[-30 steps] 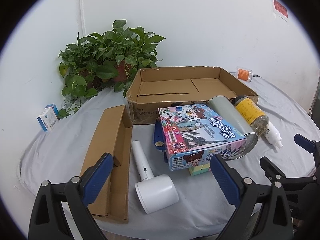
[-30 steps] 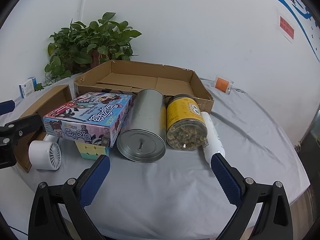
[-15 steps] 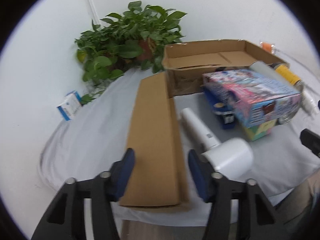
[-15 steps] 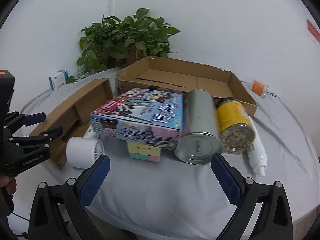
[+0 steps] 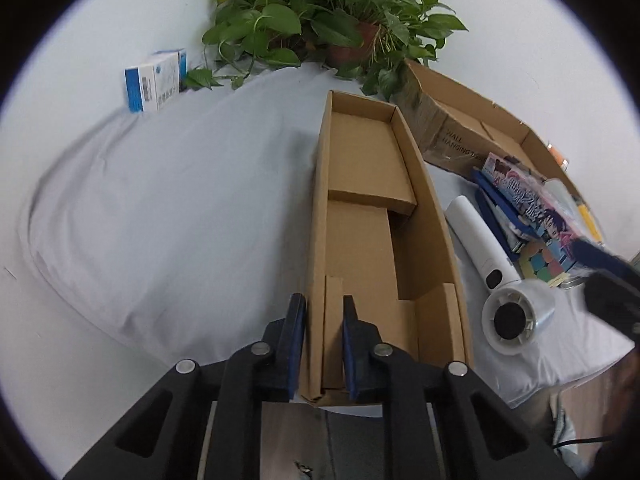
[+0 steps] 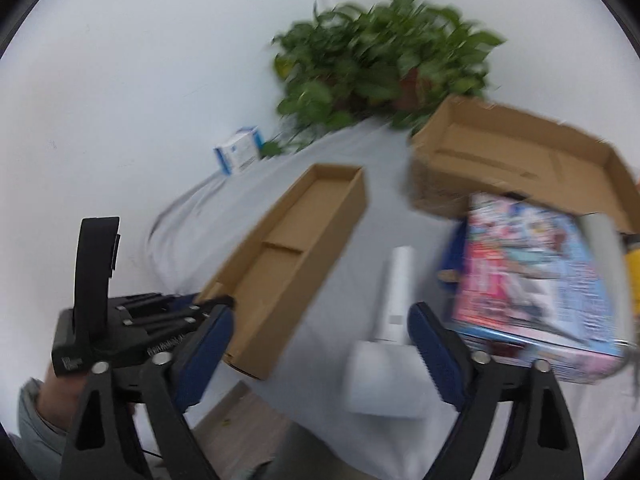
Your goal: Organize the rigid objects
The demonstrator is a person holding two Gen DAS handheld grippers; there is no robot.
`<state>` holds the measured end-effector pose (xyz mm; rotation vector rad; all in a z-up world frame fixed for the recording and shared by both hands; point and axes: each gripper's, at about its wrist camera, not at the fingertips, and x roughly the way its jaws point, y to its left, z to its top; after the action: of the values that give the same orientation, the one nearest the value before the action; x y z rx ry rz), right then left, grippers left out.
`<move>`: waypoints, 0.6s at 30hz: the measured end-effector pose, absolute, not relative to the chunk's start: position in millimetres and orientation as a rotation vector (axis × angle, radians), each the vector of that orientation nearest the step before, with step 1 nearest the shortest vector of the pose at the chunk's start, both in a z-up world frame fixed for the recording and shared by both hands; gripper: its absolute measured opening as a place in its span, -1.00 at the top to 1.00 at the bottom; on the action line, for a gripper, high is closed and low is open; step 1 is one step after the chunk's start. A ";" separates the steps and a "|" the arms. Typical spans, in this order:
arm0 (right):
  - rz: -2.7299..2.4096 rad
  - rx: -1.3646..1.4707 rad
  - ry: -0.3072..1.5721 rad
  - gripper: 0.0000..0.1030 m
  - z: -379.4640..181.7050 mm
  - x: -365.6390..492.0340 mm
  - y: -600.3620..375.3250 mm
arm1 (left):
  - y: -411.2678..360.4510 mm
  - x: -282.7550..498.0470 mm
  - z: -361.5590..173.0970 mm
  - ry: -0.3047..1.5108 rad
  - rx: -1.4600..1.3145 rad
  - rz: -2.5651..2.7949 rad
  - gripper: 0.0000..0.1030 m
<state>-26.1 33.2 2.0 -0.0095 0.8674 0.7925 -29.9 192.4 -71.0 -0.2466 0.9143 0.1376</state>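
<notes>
Your left gripper is pinched onto the near left wall of the long cardboard tray, which lies on the grey-clothed table; the tray holds only its own folded cardboard dividers. Your right gripper hangs wide apart over the white handheld fan. Farther off, the bigger cardboard box sits beside the potted plant.

Long cardboard tray lies lengthwise on the table. Right of it, just beside: hand fan. Right of the fan: picture box resting on other items. Behind these: large open carton. Behind the carton: potted plant. Left of the plant: small box.
</notes>
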 end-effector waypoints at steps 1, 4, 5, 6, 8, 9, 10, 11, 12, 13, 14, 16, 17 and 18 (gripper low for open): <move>0.812 -0.013 0.904 -0.39 -4.2 -21.9 48.5 | 196.1 -30.3 -74.0 0.918 -0.273 0.123 0.69; 0.823 -0.057 1.010 0.14 -28.3 -15.6 89.1 | 199.0 -33.1 -74.9 0.920 -0.293 0.091 0.68; 0.830 -0.069 1.040 0.21 -35.9 -15.6 99.3 | 197.6 -33.5 -74.6 0.922 -0.293 0.085 0.68; 0.836 -0.075 1.062 0.36 -41.7 -16.3 106.1 | 196.7 -31.7 -74.3 0.925 -0.295 0.079 0.67; 0.817 -0.078 1.056 0.40 -46.4 -15.2 109.4 | 191.7 -30.8 -73.0 0.924 -0.288 0.062 0.67; 0.819 -0.067 1.049 0.41 -42.6 -14.4 107.1 | 186.5 -31.2 -69.8 0.918 -0.266 0.076 0.66; 0.818 -0.059 1.029 0.42 -35.4 -13.8 104.0 | 189.8 -30.6 -68.2 0.915 -0.268 0.078 0.66; 0.812 -0.060 0.991 0.43 -23.3 -14.7 98.6 | 188.4 -31.2 -63.8 0.905 -0.261 0.076 0.67; 0.803 -0.055 0.945 0.44 -9.3 -16.3 88.5 | 184.1 -29.7 -56.1 0.889 -0.245 0.074 0.67; 0.792 -0.045 0.893 0.44 9.5 -13.9 81.8 | 176.8 -28.3 -42.3 0.857 -0.221 0.069 0.67; 0.783 -0.032 0.851 0.44 22.4 -7.3 73.7 | 172.3 -25.1 -32.0 0.834 -0.213 0.063 0.66; 0.758 -0.002 0.778 0.43 54.2 7.7 57.5 | 162.0 -14.4 3.0 0.753 -0.189 0.039 0.66; 0.739 0.011 0.742 0.43 70.3 18.7 47.0 | 155.3 -4.3 23.5 0.706 -0.169 0.020 0.66; 0.715 0.019 0.706 0.43 83.8 31.4 36.2 | 150.9 4.5 37.0 0.677 -0.150 0.004 0.66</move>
<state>31.4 36.2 83.8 0.0189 0.7063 0.7146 4.5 150.9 37.0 -0.1497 0.6772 0.0036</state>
